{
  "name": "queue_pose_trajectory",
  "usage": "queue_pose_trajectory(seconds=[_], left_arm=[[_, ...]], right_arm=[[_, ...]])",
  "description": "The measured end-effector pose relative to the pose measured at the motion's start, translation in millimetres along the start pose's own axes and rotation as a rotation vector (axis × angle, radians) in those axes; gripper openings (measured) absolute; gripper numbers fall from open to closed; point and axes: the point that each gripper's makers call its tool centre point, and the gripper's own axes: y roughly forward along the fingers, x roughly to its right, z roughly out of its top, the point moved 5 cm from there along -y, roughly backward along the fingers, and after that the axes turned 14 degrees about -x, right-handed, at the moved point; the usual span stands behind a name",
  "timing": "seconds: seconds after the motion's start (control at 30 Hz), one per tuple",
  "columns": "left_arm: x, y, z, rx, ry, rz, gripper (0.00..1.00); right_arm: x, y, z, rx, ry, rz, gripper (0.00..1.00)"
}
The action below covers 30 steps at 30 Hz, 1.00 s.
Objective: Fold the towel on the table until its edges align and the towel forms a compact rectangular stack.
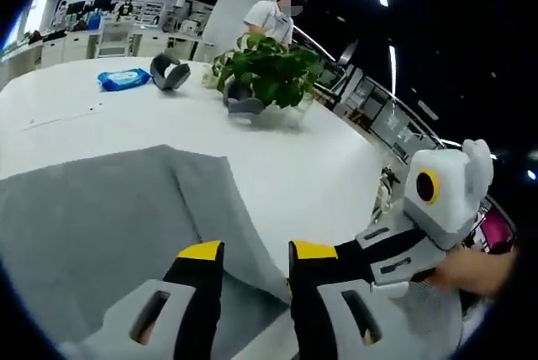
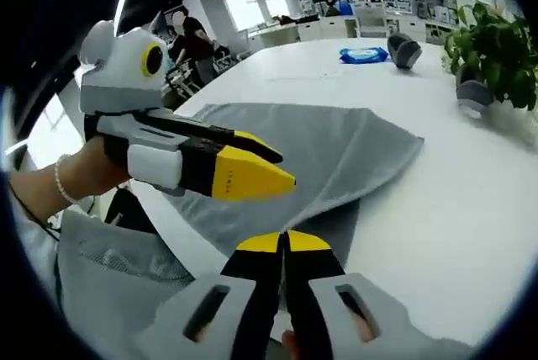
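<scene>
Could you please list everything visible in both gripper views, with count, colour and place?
Towel: one, grey, partly folded on the table's near part, one edge hanging over the table edge.
Table: one, white, under everything.
Potted plant: one, green, at the table's far side.
Wipes pack: one, blue, far end of the table.
Dark grey curved objects: two, one beside the wipes pack, one in front of the plant.
People in the background: two, one in a white top behind the plant, one in a dark top past the table.
Left claw: yellow tips, jaws apart above the towel.
Right claw: yellow tips, jaws together at the towel's near edge.
</scene>
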Motion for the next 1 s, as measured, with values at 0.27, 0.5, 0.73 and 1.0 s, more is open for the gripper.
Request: queue_pose_trajectory(seconds=[0.27,0.5,0.73,1.0], left_arm=[[-0.7,16.9,-5.5,-0.075,0.062,0.017,0.34],[-8.9,25.1,-12.1,-0.128,0.124,0.066,0.37],[-22.1,35.8,-23.4,-0.223,0.180,0.128,0.34],[-31.4,52.1,-25.9,-0.262,0.200,0.158,0.33]], right_arm=[[-17.7,9.5,0.5,0.000,-0.013,0.024,0.00],[-33.4,16.8,0.4,-0.020,-0.050,0.038,0.00],[-45.1,22.0,-2.1,-0.032,-0.077,0.047,0.00],[-50.8,25.8,-4.8,-0.040,-0.079,0.056,0.00]])
